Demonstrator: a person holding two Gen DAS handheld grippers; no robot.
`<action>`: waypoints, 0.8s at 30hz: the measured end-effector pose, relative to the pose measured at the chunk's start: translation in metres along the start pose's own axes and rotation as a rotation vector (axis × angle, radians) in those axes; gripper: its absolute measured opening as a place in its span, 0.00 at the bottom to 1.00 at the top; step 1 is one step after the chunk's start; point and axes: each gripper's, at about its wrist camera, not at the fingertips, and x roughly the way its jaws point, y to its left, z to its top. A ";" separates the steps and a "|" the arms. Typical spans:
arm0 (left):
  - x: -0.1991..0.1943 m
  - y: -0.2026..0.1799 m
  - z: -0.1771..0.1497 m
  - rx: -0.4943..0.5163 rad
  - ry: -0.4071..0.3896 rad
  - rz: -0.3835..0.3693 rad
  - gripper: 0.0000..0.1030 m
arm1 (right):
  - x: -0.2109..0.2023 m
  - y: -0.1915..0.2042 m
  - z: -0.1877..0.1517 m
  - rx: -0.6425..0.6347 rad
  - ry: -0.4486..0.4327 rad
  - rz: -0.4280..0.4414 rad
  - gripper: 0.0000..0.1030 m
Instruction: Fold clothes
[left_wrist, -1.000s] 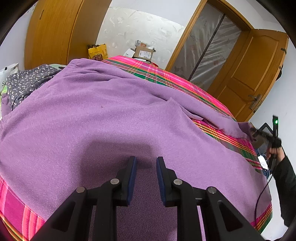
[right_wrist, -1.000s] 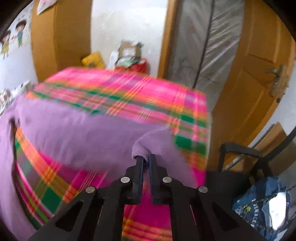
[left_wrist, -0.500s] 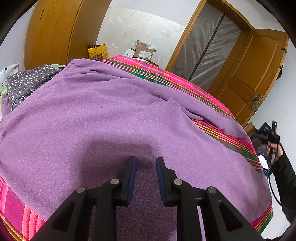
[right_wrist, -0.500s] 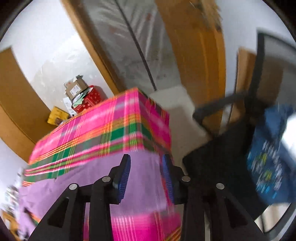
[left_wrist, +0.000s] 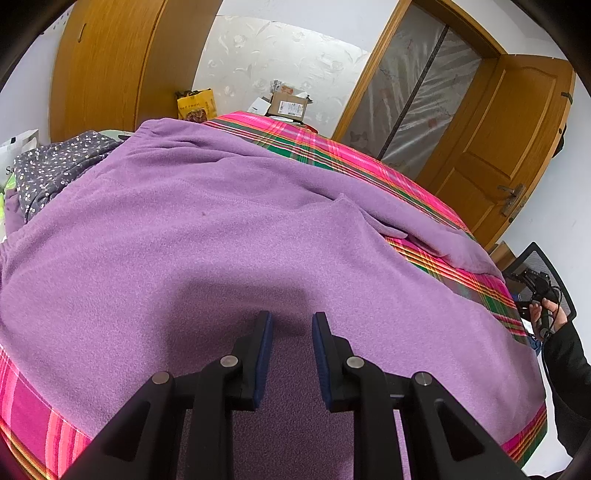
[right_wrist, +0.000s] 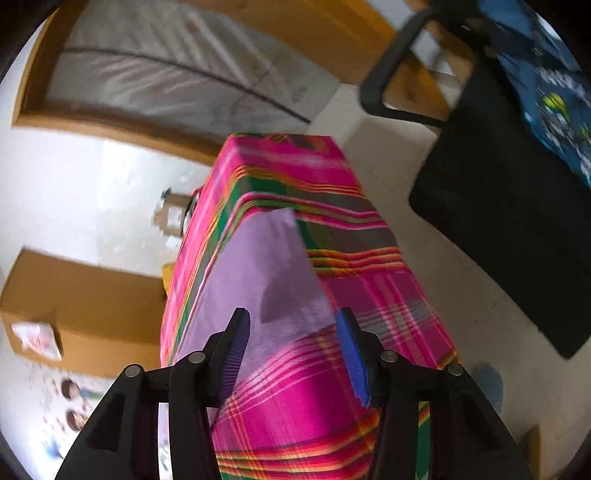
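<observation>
Fingers of the left gripper stand apart over the purple fleece garment, pinching nothing. The right gripper is spread wide off the bed's corner, a garment sleeve beyond it. The garment covers the plaid bedcover; a wooden door stands beyond the bed.

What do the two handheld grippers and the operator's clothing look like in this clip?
Both the left gripper and right gripper are matte black angular linkages with silver pivot pins and flat blue-padded fingers. The hand emerges from a black sleeve, and a thin black cable hangs beside it.
</observation>
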 end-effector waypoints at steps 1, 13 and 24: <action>0.000 0.000 0.000 0.001 0.000 0.001 0.22 | 0.000 -0.004 -0.001 0.020 0.004 0.003 0.50; 0.001 -0.001 0.000 0.004 0.001 0.005 0.22 | -0.006 0.011 0.005 -0.007 -0.090 0.027 0.10; 0.001 0.000 0.000 -0.001 -0.003 0.004 0.22 | -0.027 0.023 0.008 -0.089 -0.140 -0.112 0.06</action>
